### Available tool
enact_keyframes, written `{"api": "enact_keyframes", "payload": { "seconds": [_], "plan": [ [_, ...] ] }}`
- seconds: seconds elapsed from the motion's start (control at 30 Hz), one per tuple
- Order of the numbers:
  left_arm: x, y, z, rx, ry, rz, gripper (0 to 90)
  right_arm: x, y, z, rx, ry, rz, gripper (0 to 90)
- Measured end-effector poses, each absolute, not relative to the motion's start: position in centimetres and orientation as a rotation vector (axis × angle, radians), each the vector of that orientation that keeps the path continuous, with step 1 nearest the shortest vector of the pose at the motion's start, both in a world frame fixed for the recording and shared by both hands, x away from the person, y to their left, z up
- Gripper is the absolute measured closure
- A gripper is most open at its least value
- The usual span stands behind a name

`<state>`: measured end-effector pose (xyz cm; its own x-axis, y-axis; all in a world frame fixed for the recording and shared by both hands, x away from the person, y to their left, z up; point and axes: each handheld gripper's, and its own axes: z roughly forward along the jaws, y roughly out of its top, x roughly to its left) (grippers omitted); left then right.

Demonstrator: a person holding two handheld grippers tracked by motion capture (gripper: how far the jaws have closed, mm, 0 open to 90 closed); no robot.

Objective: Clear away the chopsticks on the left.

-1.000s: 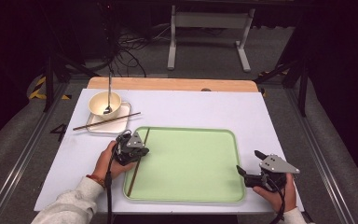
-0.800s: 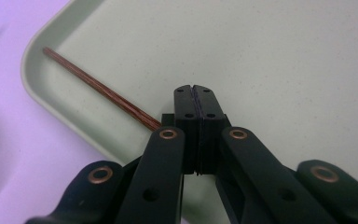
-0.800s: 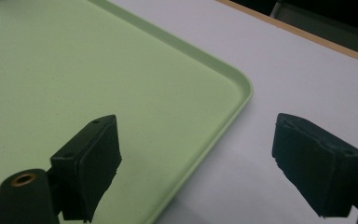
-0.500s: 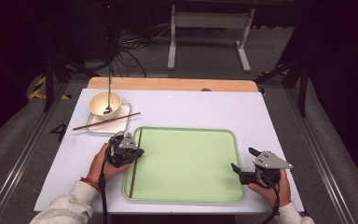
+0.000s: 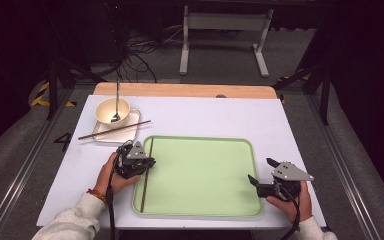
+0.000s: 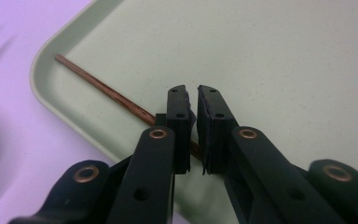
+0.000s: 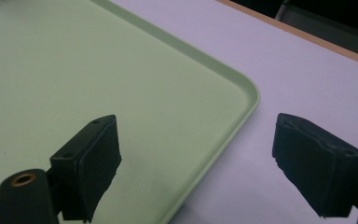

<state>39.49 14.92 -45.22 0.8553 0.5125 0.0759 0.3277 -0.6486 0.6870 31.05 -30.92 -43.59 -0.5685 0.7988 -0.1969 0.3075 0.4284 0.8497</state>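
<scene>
High view: left hand-held gripper (image 5: 141,162) sits over a chopstick (image 5: 146,175) at the tray's (image 5: 205,142) left edge. Its jaws, just opening, stand slightly apart above the chopstick. Right hand-held gripper (image 5: 261,176) gapes wide at the tray's right edge.

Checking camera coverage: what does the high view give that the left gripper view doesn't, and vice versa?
High view adds: a bowl with a spoon on a small plate, a second chopstick across that plate, and the right tool, open at the tray's right edge.
Left gripper view adds: the left tool up close. Its jaws have just been opening, a narrow gap shows, and the chopstick passes under them, not pinched.
Shared: the green tray, the chopstick along its left rim, and the left tool.
</scene>
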Motion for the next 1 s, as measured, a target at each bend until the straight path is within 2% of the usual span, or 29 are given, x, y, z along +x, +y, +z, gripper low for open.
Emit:
{"api": "enact_keyframes", "payload": {
  "seconds": [0.43,0.67,0.8,1.0],
  "plan": [
    [39.0,16.0,-43.6,2.258,0.529,0.388,79.4,30.7,-31.2,-43.6,0.939,2.08,1.065,15.3],
    [39.0,20.0,-42.0,2.173,0.584,0.439,73.6,30.7,-31.3,-43.6,0.941,2.082,1.063,15.4],
    [38.9,22.5,-41.4,2.154,0.621,0.5,64.4,30.7,-31.3,-43.6,0.943,2.079,1.064,15.4],
    [39.5,26.7,-40.9,2.129,0.738,0.604,57.6,30.7,-31.3,-43.7,0.944,2.083,1.061,15.4]
  ]
}}
